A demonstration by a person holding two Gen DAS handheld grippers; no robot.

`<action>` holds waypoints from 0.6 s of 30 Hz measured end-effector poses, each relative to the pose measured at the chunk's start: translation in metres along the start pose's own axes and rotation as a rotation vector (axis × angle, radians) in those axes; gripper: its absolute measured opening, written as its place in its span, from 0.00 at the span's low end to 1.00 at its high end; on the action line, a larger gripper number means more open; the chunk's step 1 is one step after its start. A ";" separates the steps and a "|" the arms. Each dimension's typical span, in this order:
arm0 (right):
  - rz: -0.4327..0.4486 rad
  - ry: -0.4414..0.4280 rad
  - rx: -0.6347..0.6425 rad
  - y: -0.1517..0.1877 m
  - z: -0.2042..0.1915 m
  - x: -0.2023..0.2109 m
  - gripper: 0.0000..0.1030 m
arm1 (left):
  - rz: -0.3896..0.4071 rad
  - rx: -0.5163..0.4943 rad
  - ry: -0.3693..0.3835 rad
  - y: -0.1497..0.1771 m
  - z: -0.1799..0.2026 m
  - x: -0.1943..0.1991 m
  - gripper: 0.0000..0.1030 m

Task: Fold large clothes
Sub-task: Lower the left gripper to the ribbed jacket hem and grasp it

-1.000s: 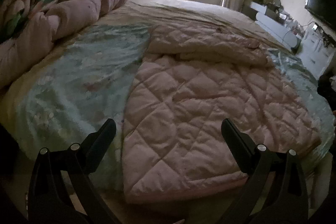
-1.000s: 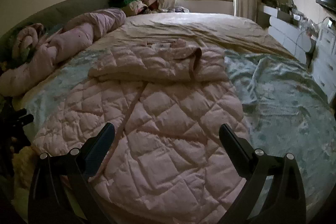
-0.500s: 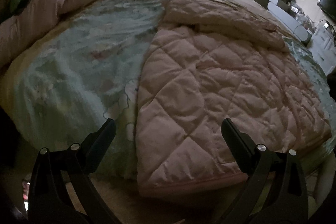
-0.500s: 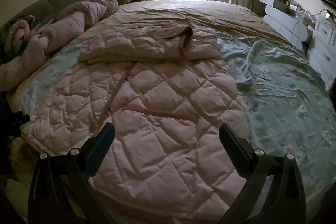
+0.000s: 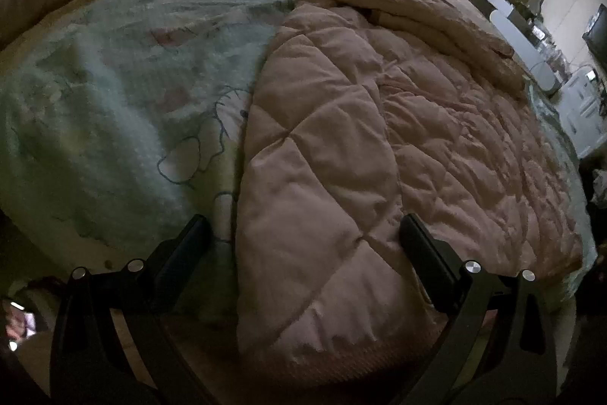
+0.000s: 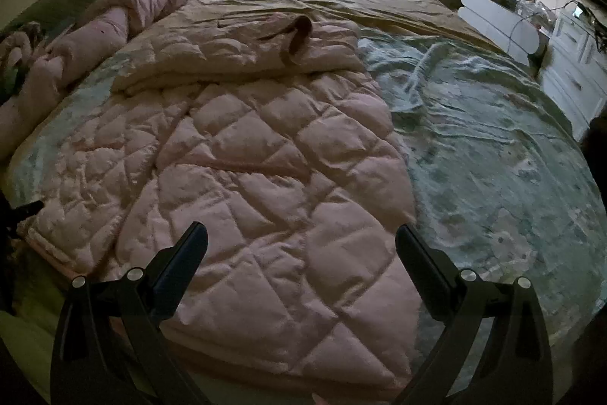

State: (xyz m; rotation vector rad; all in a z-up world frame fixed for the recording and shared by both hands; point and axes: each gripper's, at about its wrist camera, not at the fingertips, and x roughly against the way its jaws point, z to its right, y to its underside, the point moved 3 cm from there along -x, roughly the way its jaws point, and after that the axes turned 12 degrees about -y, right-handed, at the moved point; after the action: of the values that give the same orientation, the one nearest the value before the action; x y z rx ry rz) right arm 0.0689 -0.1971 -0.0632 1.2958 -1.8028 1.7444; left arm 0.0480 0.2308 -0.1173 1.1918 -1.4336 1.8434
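The near hem of the pale pink quilted padded coat [image 6: 242, 185] runs to the foot edge of the bed and drops partly out of sight beneath the tools, so I cannot tell how far it hangs over. The coat lies flat on the pale green patterned bedsheet [image 6: 493, 154], its upper part folded back on itself toward the window, a brown-lined collar or cuff [image 6: 297, 37] curling up there; which it is I cannot make out. The left gripper [image 5: 303, 234] hovers low over the coat's left edge, its fingers spread wide and holding nothing; the view is dim and blurred toward the floor. The right gripper [image 6: 301, 243] hangs above the lower right part of the coat, equally wide apart and empty. Open sheet lies on both sides of the coat. A rolled pink duvet [image 6: 114, 21] lines the far left edge, well clear.
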 end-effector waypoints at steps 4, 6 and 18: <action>-0.015 0.011 -0.020 0.005 0.009 -0.003 0.96 | -0.004 0.002 0.036 0.001 0.001 -0.002 0.84; -0.023 0.014 -0.030 0.008 0.012 -0.005 0.96 | -0.002 0.002 0.068 0.002 0.002 0.000 0.72; -0.036 0.021 -0.051 0.012 0.021 -0.003 0.96 | 0.060 0.009 0.066 0.001 -0.002 0.026 0.37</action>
State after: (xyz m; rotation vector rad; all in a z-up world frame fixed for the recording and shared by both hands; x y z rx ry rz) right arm 0.0684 -0.2175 -0.0773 1.2771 -1.7893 1.6764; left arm 0.0343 0.2291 -0.0952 1.0933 -1.4406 1.9128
